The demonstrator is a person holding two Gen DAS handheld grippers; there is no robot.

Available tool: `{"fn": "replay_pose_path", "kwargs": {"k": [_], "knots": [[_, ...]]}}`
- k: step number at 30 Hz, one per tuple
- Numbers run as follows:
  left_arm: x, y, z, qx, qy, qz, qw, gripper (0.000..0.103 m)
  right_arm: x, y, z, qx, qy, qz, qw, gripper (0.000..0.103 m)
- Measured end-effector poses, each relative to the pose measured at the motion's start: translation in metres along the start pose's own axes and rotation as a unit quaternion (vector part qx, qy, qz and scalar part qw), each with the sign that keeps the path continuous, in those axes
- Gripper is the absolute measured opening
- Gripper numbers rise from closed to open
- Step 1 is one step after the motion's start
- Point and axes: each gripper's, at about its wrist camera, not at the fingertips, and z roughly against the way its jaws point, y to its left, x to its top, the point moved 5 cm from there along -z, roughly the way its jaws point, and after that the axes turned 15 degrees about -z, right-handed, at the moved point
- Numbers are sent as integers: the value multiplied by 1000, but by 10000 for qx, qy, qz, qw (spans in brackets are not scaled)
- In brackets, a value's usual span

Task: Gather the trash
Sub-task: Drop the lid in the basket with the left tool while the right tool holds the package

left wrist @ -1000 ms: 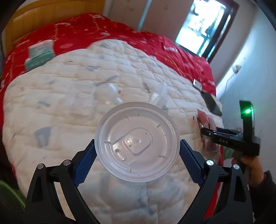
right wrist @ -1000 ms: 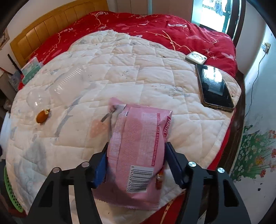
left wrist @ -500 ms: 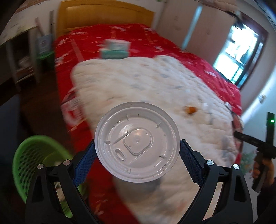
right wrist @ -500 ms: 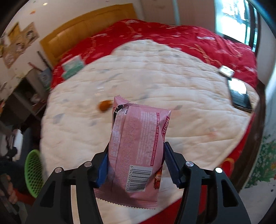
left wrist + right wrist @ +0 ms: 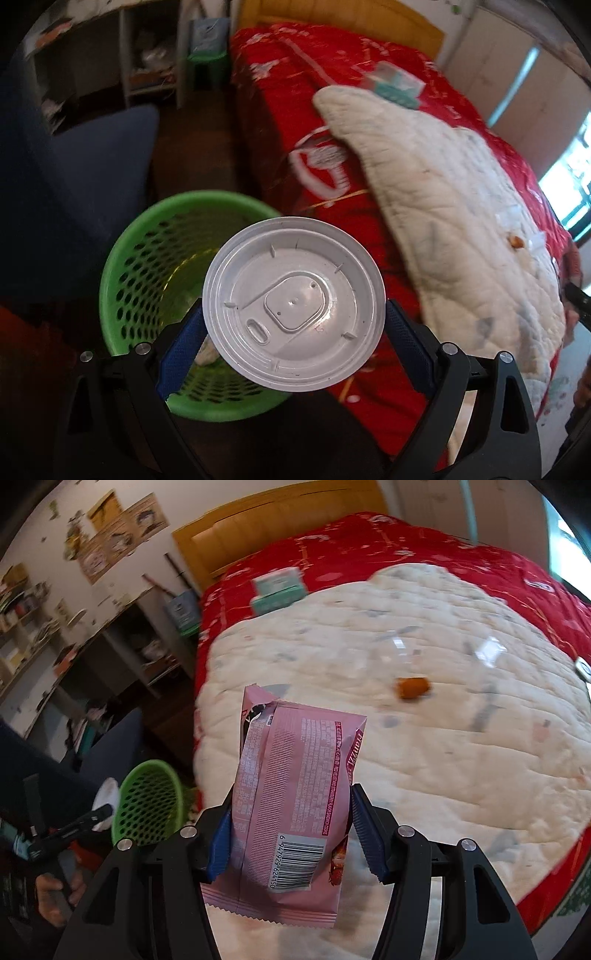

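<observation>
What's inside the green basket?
Through the green basket's open top you can see holey green walls and a bit of something white low down. The round plastic lid held in the left gripper covers the rest of the inside.

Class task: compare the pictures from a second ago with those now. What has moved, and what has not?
Both tools swung from over the white quilt toward the green mesh basket. The left tool stays clamped on the round translucent plastic lid, the right tool on the pink snack wrapper.
</observation>
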Motion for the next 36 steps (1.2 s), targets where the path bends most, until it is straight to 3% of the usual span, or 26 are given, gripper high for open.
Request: {"fn": "replay_pose_path", "kwargs": {"k": [11,17,36], "knots": [[-28,39,-35,-188,469,547,9972,93,-24,57,-25,296,385,454,9978,56],[-36,46,-32,-336,345,760,9959,97,-35,80,-36,463,560,692,9949,56],[-59,91,48,401,-240,992,9940,96,-77,177,-86,1033,1339,1337,9765,58]]}}
